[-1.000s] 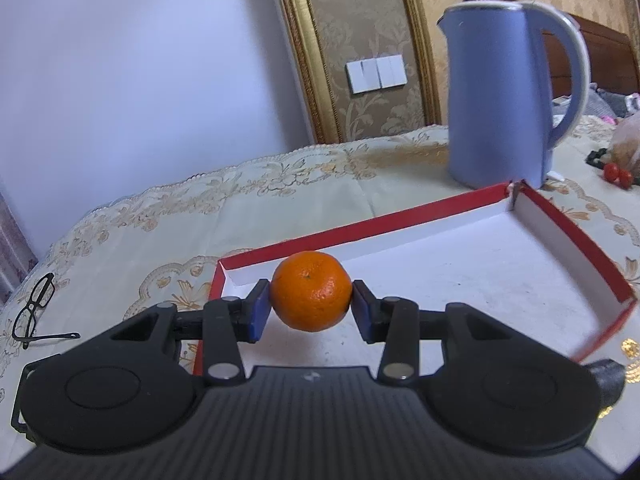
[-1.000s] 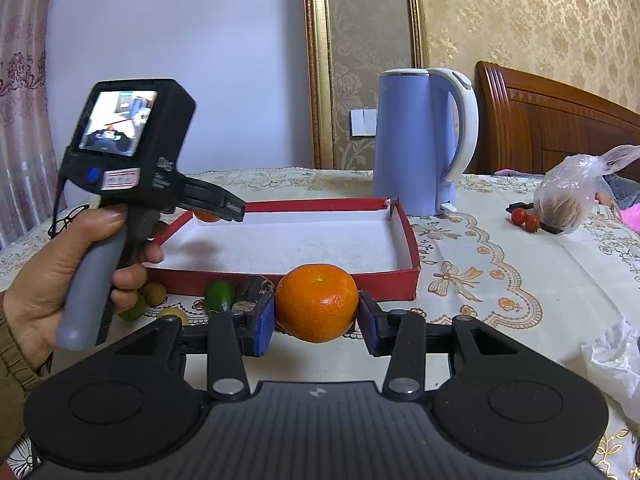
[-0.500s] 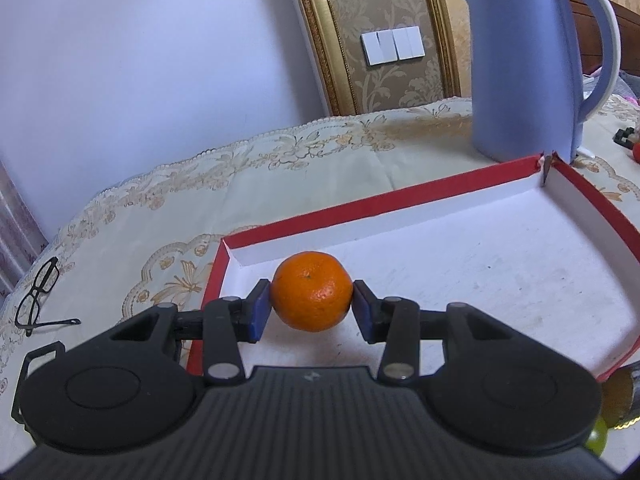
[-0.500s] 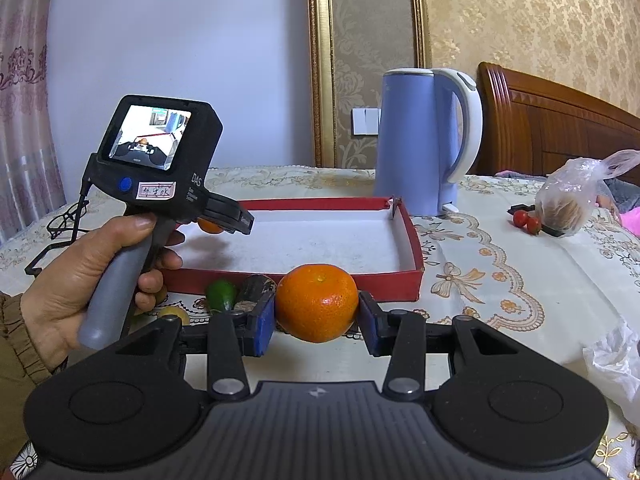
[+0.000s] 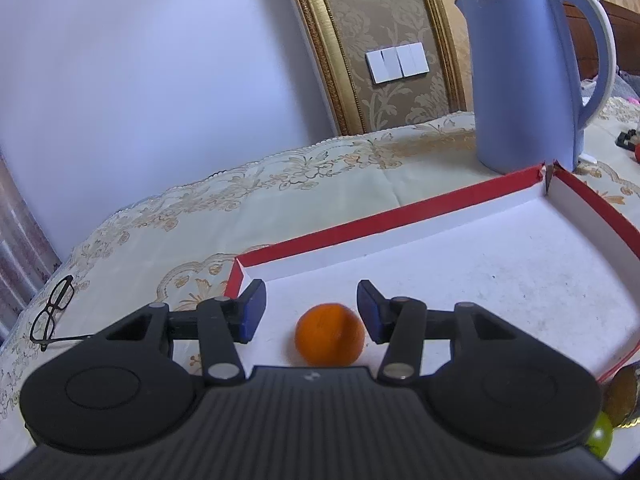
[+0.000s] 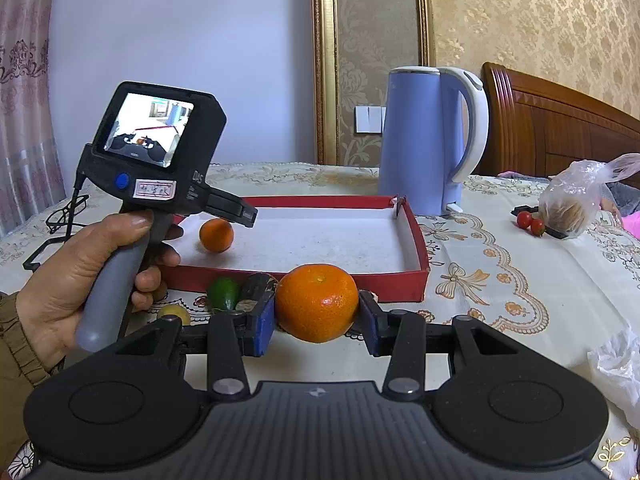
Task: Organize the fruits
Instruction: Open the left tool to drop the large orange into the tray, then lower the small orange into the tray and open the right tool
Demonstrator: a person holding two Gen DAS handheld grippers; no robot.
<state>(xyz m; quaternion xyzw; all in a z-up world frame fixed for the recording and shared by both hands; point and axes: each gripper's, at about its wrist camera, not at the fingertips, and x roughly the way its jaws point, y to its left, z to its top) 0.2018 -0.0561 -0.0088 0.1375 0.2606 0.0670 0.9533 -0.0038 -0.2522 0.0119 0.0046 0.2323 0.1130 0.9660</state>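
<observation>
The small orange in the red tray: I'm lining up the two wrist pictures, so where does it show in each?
Left wrist: small orange low centre, on the tray floor between the opening, non-touching jaws of the left gripper.
Right wrist: small orange left of centre, at the tray's left end, beneath the left gripper's fingers.
Shared landmark: blue kettle behind the red tray.

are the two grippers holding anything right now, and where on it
The right gripper clamps an orange across its left and right sides. The left gripper holds nothing: its jaws are opening, and a smaller orange lies loose in the red tray.
</observation>
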